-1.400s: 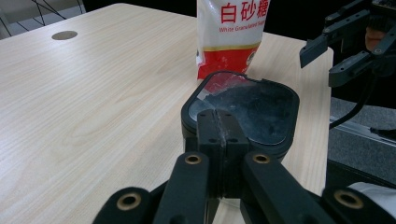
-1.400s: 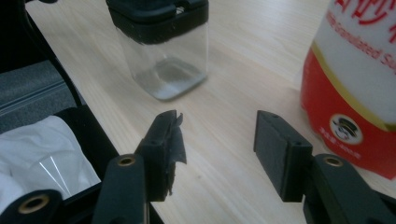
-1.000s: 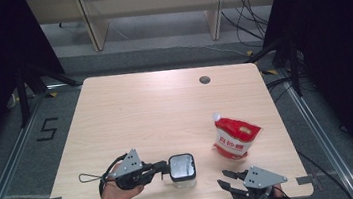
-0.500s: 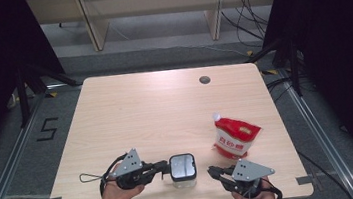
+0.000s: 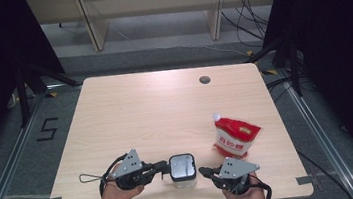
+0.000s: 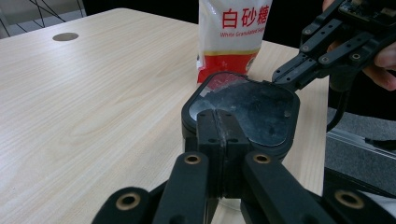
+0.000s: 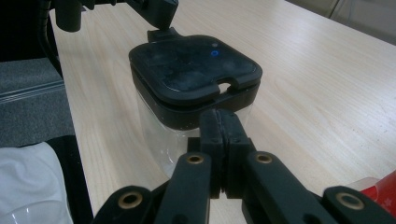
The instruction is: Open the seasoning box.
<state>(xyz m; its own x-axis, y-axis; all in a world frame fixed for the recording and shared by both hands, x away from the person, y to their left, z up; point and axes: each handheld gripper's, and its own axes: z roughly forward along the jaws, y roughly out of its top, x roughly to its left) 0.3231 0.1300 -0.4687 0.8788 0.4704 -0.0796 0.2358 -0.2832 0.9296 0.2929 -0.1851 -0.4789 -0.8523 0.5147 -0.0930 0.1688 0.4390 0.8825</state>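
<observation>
With jaws pressed together, the left gripper (image 5: 163, 167) at nine o'clock and right gripper (image 5: 203, 170) at three flank the lidded jar (image 5: 182, 167), seemingly to steady it while its black lid (image 7: 194, 70) is pried off.

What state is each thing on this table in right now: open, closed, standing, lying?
Clear container: upright, black lid closed on top.
Sugar bag: lying on the table, spout capped.
Left gripper: jaws shut at the lid's edge.
Right gripper: jaws shut, tip at the lid's other side.

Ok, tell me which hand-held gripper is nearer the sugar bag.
Right. The right hand-held gripper sits just below the sugar bag, toward the person; the left hand-held gripper is beyond the container, farther left.
</observation>
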